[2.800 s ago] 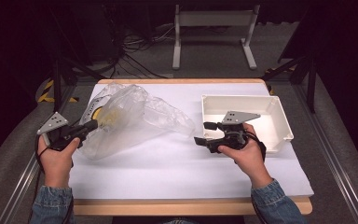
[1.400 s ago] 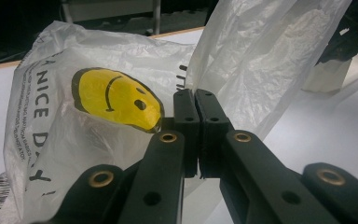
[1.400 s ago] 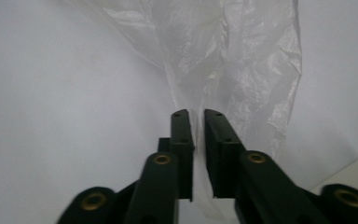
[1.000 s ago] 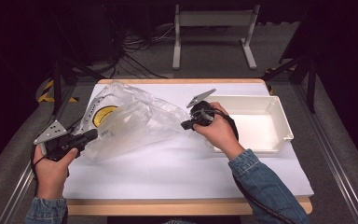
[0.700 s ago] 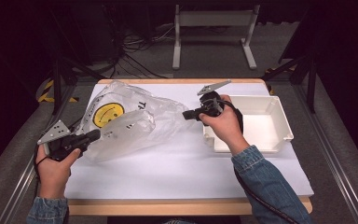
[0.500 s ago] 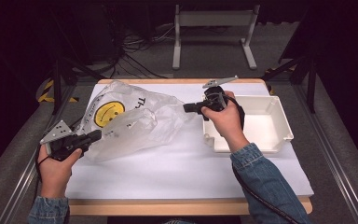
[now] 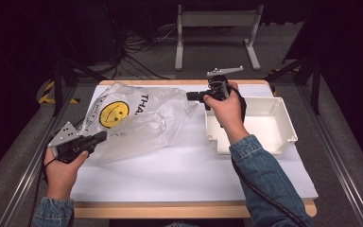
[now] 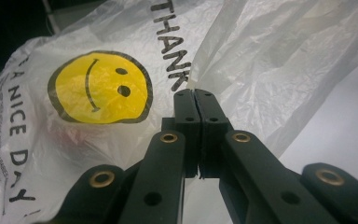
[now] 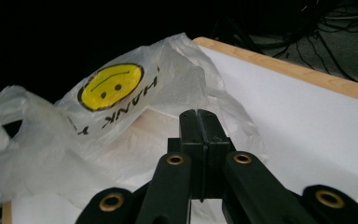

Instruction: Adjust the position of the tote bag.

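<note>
Two pairs of jaws, both pressed tight together, and each looks to have a fold of film nipped between its pads. The left gripper [image 8: 196,100] has its black fingers [image 8: 186,126] clamped flat, with the plastic bag [image 8: 98,116] crinkling up right at their tips; from above, that left gripper [image 7: 100,137] bites the bag's near corner, low by the table. Over on the other side the right gripper [image 9: 199,116] is just as tightly closed, a ridge of white film rising off its tips, and in the high view the right gripper [image 7: 192,96] is held up off the table at the bag's far edge, beside the white bin [image 7: 283,124].

Between them the plastic bag [image 7: 137,118] sags in a loose hammock over the white table cover [image 7: 189,170], smiley face up, lettering showing. So, by my reckoning, the grabbing is done and the stretching-out is under way; the bag isn't taut yet, its mouth isn't plainly open, and the bin sits empty. Whatever comes next, pulling it flat or opening it, is not yet done.
</note>
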A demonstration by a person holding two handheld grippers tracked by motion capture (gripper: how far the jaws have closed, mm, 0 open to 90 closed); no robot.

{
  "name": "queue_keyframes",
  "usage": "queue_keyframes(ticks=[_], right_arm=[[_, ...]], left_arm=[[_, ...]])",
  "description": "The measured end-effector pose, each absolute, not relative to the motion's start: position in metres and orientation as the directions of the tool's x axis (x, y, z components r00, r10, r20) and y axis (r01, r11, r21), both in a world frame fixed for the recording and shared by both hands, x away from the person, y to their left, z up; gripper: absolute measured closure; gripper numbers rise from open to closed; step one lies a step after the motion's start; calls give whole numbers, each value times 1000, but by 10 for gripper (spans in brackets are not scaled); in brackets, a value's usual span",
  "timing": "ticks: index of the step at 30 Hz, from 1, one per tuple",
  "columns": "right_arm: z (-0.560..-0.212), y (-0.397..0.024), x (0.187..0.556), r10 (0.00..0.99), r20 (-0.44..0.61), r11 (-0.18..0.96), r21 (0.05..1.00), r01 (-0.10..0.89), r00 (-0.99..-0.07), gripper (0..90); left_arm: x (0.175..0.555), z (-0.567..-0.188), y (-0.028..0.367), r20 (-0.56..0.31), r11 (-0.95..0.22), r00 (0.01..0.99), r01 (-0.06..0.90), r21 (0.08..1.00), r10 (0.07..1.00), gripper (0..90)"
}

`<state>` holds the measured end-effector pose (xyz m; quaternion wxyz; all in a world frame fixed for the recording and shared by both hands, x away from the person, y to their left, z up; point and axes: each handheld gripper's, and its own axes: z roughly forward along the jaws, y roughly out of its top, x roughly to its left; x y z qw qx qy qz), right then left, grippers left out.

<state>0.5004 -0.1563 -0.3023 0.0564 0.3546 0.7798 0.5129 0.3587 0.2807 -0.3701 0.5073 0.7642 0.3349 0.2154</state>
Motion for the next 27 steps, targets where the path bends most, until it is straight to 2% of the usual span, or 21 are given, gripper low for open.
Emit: queue_keyframes(ticks=[3, 13, 19, 21, 22, 27], right_arm=[[-303, -159, 508, 627, 281, 191, 849, 493, -727, 900], [-320, -152, 515, 658, 246, 233, 832, 503, -711, 891], [-323, -149, 510, 658, 181, 281, 842, 461, -731, 739], [-320, -149, 503, 648, 151, 280, 864, 418, -746, 577], [-317, -149, 499, 641, 135, 281, 875, 395, -756, 537], [-311, -147, 475, 580, 92, 306, 896, 322, -809, 466]], left_arm=[[358, -369, 282, -8, -251, 680, 282, 926, 733, 898], [351, -359, 281, 10, -208, 694, 202, 957, 720, 900], [353, -360, 284, -5, -192, 686, 211, 958, 728, 900], [354, -360, 285, -8, -186, 683, 210, 960, 731, 900], [354, -360, 285, -10, -185, 682, 211, 960, 731, 900], [355, -359, 286, -17, -176, 676, 216, 960, 737, 900]])
